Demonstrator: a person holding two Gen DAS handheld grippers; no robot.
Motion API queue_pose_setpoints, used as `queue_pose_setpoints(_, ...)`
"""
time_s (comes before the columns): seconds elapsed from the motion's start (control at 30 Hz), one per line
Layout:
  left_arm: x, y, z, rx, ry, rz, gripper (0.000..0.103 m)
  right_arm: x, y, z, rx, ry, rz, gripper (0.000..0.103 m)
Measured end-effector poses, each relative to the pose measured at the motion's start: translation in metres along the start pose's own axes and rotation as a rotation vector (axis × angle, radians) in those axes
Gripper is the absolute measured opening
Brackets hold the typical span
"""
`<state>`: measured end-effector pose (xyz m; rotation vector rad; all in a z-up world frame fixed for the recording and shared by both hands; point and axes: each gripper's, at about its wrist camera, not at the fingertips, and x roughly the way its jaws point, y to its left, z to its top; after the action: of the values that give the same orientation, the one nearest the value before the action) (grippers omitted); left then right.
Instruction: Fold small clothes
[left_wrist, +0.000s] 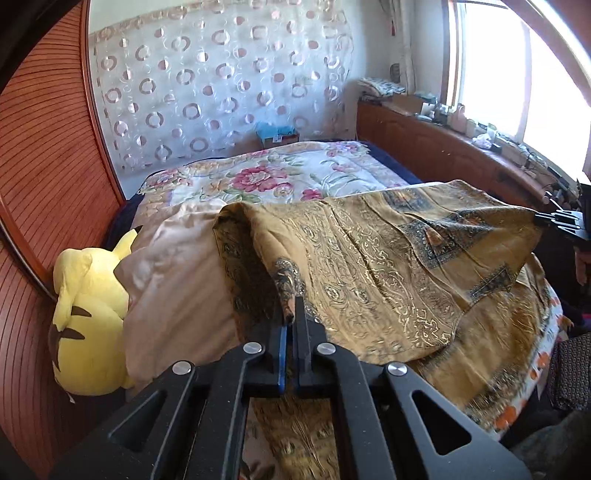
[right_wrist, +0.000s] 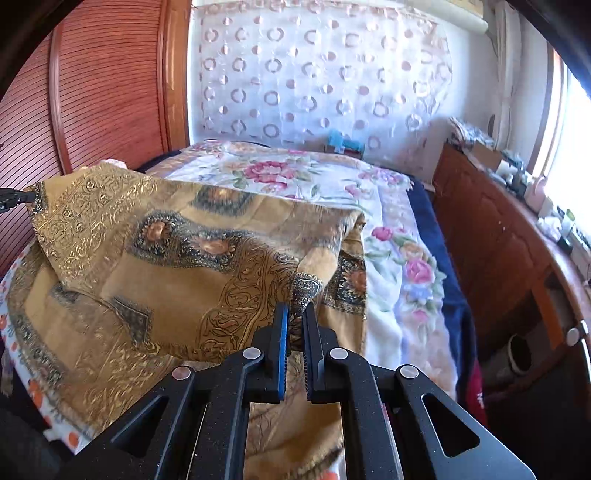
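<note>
A mustard-gold patterned cloth (left_wrist: 388, 258) with dark ornamental patches hangs stretched above the bed, held by two corners. My left gripper (left_wrist: 292, 310) is shut on its left corner. My right gripper (right_wrist: 297, 314) is shut on its right corner; it also shows at the far right of the left wrist view (left_wrist: 543, 218). The cloth (right_wrist: 166, 258) sags between them, and its lower part lies on the bed. The left gripper's tip shows at the left edge of the right wrist view (right_wrist: 22, 197).
The bed (right_wrist: 391, 258) has a floral quilt and a dark blue edge. A yellow plush toy (left_wrist: 88, 314) and a pale pillow (left_wrist: 177, 288) lie at the left by the reddish wooden wall (left_wrist: 44, 166). A cluttered wooden cabinet (right_wrist: 498, 236) runs under the window.
</note>
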<state>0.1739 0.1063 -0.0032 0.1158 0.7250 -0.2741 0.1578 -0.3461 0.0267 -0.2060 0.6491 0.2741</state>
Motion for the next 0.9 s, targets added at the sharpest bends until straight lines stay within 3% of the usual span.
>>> queue_pose_setpoints(0.2,-0.014,-0.007,-0.021,0.001,-0.011,-0.017,0.002,-0.028,0.004,-0.013,-0.035,-0.010,-0.005,0.007)
queue_pose_setpoints(0.53,-0.067,-0.010,-0.027,-0.024,-0.094,-0.061,0.002,-0.065,0.007,-0.011,-0.061,-0.038,0.004,0.007)
queue_pose_setpoints(0.7,-0.039,0.003,-0.068,-0.099,-0.015,-0.047,0.002,-0.051,0.008,-0.038,-0.051,0.022,0.012,0.007)
queue_pose_setpoints(0.9,0.000,0.010,-0.114,-0.197,0.086,-0.058,0.002,0.012,0.002,-0.084,0.031,0.161,0.033,0.007)
